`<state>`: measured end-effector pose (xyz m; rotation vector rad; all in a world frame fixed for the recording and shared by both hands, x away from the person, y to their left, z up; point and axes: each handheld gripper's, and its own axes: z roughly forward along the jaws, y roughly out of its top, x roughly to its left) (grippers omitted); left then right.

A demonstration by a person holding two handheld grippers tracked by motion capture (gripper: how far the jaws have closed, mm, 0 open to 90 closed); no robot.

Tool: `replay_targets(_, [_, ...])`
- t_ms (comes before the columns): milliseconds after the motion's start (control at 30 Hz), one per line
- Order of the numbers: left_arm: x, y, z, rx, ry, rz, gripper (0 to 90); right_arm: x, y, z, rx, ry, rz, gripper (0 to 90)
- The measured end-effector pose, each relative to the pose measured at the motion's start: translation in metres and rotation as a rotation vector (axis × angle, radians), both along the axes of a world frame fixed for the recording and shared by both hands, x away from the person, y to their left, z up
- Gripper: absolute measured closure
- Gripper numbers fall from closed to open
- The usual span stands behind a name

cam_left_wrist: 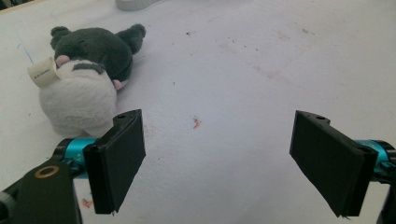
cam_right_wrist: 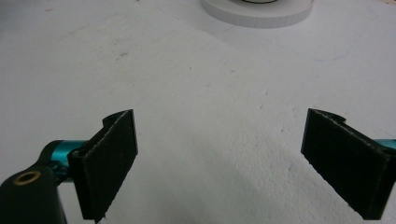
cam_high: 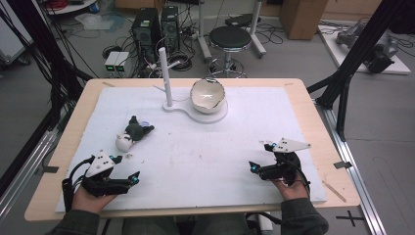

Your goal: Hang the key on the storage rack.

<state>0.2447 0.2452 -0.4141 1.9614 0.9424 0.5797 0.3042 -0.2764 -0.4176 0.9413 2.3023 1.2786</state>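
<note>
left tool (cam_high: 128, 172) jaws wide apart, right tool (cam_high: 260, 157) likewise, both low

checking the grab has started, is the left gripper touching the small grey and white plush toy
Apart. The high view shows bare white mat between the left gripper and the small grey and white plush toy.

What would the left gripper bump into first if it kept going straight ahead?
Probably nothing: the left gripper points over bare white mat, jaws open. The plush toy sits just left of its path.
</note>
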Motion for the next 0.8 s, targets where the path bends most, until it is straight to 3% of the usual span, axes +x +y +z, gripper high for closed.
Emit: replay_targets(800, [-0.0016,-0.0035,0.0025,0.004,-0.01,-0.017,19.1,-0.0065,-0.0004,0.0033,-0.004,-0.013,0.008,9.9])
